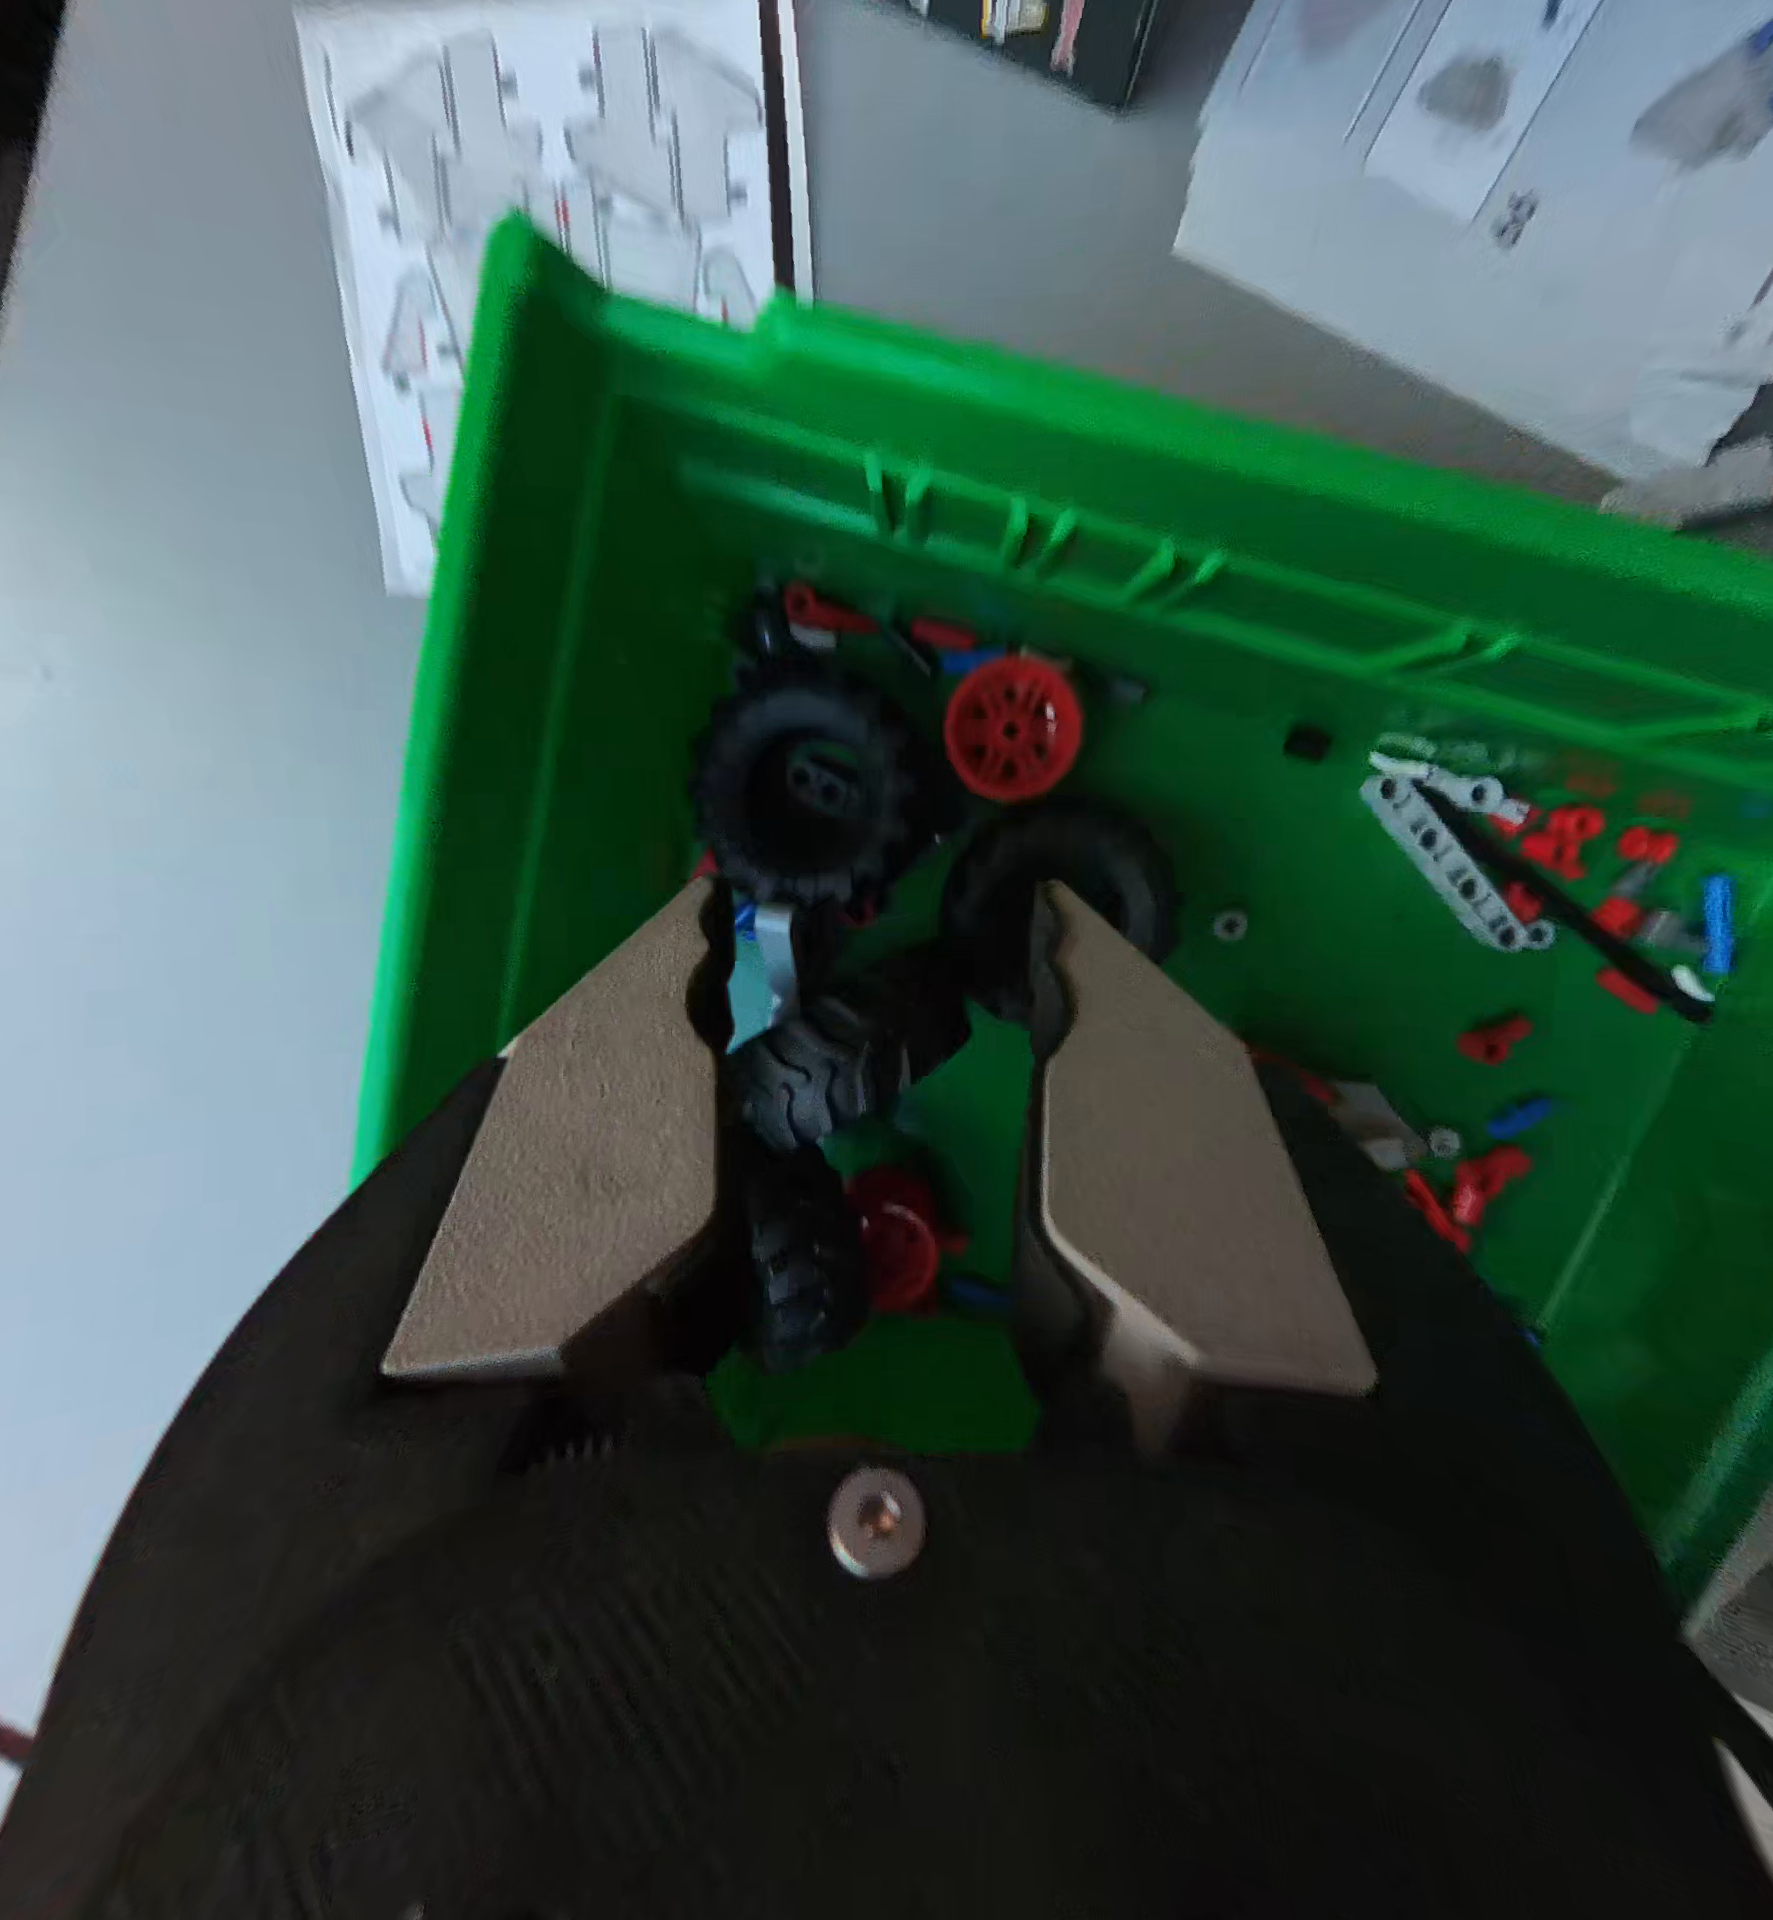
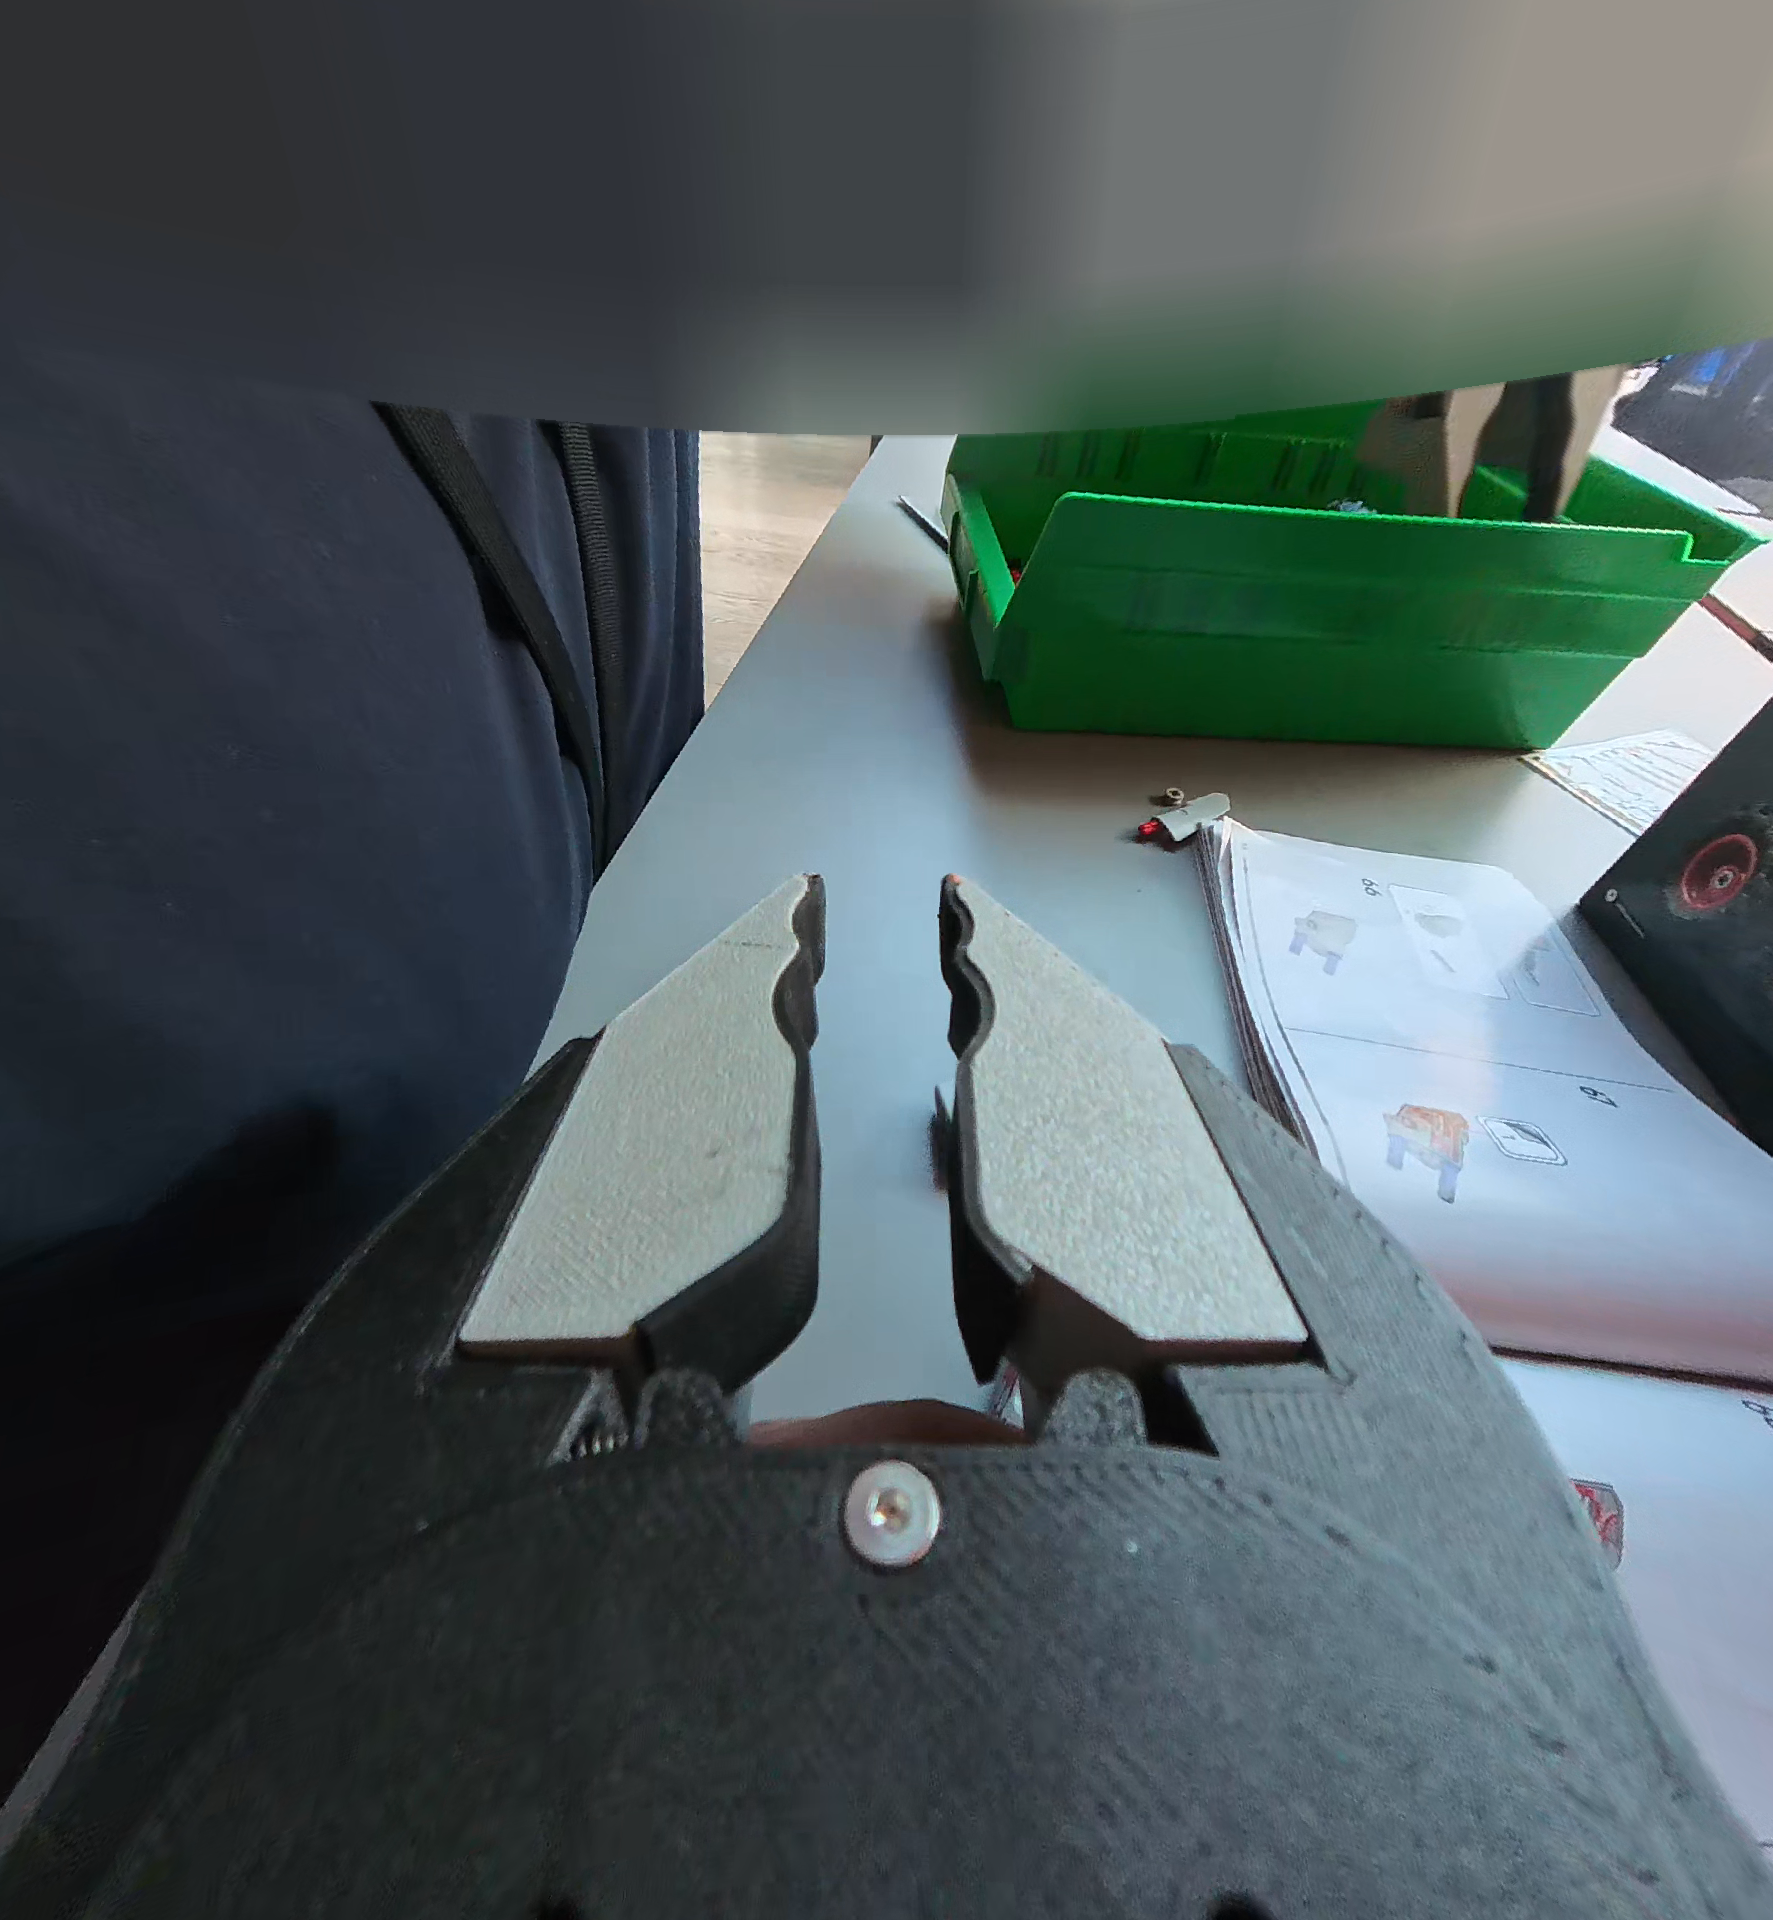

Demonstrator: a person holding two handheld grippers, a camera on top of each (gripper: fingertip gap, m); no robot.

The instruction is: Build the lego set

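— Left wrist view: where are the lego pieces [image 1: 1547, 894] seen?
— Inside the green bin [image 1: 549, 727]. The left gripper [image 1: 877, 904], jaws wide and empty, is held above the black tyres [image 1: 809, 790], straight ahead.
— The right gripper [image 2: 882, 883]?
— Parted, empty, well apart over the bench [image 2: 861, 727].

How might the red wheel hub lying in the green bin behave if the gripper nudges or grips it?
The red wheel hub looks round, so on edge it would probably roll. It seems hard plastic, likely stiff and light. Its smooth rim may slip between the fingers.
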